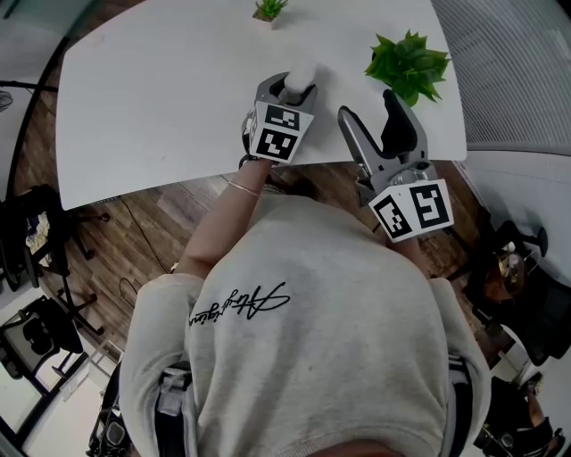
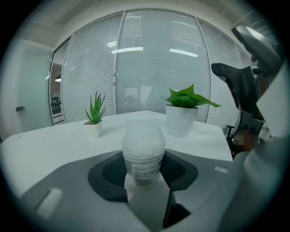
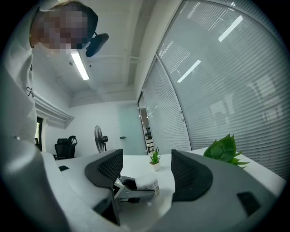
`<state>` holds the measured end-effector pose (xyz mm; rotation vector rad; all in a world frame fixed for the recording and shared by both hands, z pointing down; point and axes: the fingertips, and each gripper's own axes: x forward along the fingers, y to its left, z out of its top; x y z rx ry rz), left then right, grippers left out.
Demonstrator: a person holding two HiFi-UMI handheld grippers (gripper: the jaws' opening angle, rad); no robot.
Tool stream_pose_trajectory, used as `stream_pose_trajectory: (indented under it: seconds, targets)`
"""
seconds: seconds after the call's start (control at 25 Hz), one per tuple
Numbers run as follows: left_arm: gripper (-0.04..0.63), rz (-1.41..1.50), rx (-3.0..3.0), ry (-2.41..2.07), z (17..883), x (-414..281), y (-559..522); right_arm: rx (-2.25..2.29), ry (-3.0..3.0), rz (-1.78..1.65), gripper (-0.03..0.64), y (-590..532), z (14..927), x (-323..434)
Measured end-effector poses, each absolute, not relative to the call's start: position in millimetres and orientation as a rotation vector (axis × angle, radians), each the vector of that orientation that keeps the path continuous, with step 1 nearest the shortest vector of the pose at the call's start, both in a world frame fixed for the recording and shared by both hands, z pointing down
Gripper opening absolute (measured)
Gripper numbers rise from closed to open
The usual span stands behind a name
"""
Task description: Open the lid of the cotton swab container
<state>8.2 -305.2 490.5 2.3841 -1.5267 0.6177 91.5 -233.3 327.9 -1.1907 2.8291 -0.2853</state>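
The cotton swab container is a small translucent tub with a frosted domed lid, standing upright near the front edge of the white table. My left gripper reaches over that edge. In the left gripper view the container stands between the two dark pads with no gap showing on either side, lid on, so my left gripper is shut on its body. My right gripper hangs open just to the right, nothing between its fingers. Through its jaws I see the left gripper around the container.
A leafy green plant in a white pot stands at the table's right. A small spiky plant sits at the far edge. Office chairs stand beside the table, and a fan is further off.
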Motion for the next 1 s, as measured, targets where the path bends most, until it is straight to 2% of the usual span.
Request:
stream_pose_trajectory:
  seconds: [0.48,1.0]
  targets:
    - [0.190,0.652,2.493,-1.327,487.4,12.4,-292.1,-1.222,2.816,-0.282,0.310,-234.2,324.2,79.5]
    - [0.190,0.663,2.647,-1.146,444.9,-22.5,-270.5,-1.228,2.833,-0.233,0.301,-244.1,314.0,53.2]
